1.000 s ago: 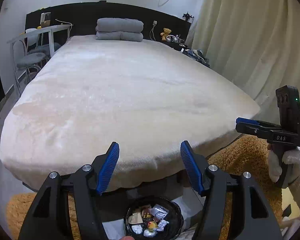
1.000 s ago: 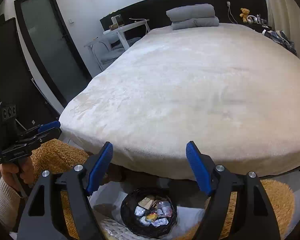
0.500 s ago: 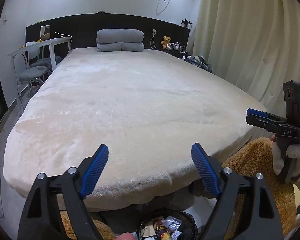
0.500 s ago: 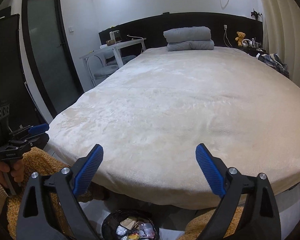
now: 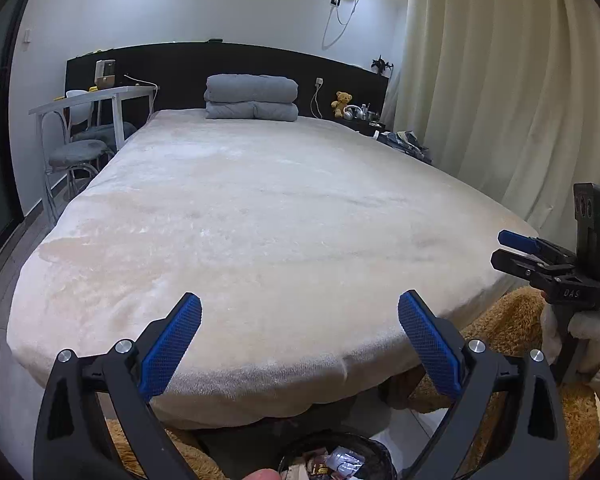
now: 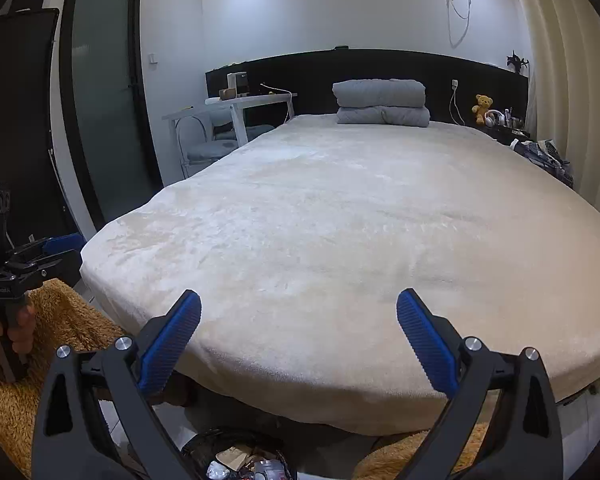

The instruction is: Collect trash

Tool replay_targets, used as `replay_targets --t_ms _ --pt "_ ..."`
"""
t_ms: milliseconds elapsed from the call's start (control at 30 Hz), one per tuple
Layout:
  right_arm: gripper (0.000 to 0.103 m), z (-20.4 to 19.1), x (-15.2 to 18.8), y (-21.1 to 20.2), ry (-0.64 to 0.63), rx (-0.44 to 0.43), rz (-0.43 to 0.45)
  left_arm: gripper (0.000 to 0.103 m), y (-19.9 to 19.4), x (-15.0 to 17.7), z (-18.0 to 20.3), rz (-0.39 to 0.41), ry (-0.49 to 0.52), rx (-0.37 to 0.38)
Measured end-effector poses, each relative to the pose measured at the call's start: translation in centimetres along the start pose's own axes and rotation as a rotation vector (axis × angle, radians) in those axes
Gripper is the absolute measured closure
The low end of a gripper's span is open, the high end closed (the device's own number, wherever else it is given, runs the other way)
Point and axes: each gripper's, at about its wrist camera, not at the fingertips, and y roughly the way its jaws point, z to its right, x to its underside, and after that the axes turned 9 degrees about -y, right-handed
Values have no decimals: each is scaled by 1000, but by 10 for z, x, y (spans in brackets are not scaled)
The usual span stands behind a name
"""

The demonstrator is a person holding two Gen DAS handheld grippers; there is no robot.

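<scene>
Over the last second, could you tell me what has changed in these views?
Both views tilted upward: the round black trash bin slid to the bottom edge and more wall shows. The left claw and right claw spread wider, both empty. The cream plush bed cover and folded grey blankets stayed put.

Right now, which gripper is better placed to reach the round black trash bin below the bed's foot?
Left, marginally. Left gripper and right gripper are open and empty, but the round black trash bin sits closer to centre in the left wrist view; in the right view it lies further left.
</scene>
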Motion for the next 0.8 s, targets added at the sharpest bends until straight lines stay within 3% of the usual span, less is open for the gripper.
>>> replay_targets --t_ms 800 --pt "6 1 1 1 3 4 5 6 0 3 -1 3 13 8"
